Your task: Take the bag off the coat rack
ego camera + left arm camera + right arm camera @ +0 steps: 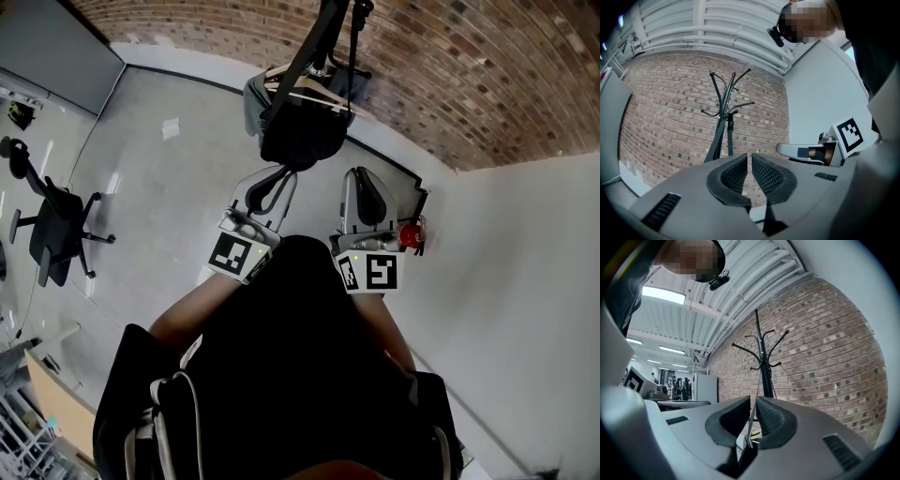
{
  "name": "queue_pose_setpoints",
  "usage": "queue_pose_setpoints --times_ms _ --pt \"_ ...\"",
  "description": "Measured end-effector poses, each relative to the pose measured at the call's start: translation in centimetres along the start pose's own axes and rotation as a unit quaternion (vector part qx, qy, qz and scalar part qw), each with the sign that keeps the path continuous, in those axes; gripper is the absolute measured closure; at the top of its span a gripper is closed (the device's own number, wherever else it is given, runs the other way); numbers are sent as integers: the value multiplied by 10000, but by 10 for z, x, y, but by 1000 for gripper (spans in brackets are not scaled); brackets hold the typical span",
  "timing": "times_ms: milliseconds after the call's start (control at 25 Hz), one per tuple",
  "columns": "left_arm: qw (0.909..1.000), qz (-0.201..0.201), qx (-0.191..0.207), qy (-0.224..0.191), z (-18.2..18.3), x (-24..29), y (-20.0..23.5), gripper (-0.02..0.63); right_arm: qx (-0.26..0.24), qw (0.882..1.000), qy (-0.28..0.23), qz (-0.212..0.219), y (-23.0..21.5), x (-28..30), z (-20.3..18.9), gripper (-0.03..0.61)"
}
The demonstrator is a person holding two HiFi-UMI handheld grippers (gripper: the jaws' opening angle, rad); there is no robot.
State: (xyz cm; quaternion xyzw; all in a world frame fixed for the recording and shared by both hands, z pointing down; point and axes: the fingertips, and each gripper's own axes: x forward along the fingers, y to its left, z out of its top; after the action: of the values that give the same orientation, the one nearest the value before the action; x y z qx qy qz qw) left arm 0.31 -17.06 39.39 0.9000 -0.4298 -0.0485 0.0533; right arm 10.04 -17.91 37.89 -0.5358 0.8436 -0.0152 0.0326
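A black bag [300, 141] with pale trim hangs from the black coat rack [323, 28] in front of the brick wall. Both grippers are held up just below it. My left gripper [267, 192] is to the bag's lower left. In the left gripper view its jaws [749, 157] are shut with nothing between them, and the rack [724, 112] with dark straps [723, 138] stands beyond. My right gripper [367, 197] is to the bag's lower right. In the right gripper view its jaws [753, 401] are closed on a thin strap [758, 391] that runs up to the rack [761, 352].
A brick wall [487, 75] stands behind the rack and a white wall [525, 281] to the right. A black office chair [56, 225] is on the floor at the left, a desk edge [56, 394] at the lower left. A small red object [411, 234] sits by the right gripper.
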Motion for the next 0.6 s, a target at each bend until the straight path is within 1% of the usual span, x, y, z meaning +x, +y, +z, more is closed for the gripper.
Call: queue_pose_setpoints --times_ms 80,160,240,320,480,600 --pt "10000 71 20 1 5 2 3 592 -53 10000 -13 1 -2 4 2 546" --pt "9999 152 20 25 6 4 7 591 -70 9999 -47 66 -1 9 5 502" --pt "9999 134 92 -50 8 5 10 591 -58 9999 -86 116 1 11 6 485" --pt "9997 166 143 -132 10 6 13 589 -72 9999 -79 111 1 12 4 482" --pt "9995 173 246 -110 10 17 24 523 -196 9998 -40 -3 -6 20 2 482" --pt "9993 267 221 -160 12 29 34 512 -7 10000 30 -56 -18 29 1 482"
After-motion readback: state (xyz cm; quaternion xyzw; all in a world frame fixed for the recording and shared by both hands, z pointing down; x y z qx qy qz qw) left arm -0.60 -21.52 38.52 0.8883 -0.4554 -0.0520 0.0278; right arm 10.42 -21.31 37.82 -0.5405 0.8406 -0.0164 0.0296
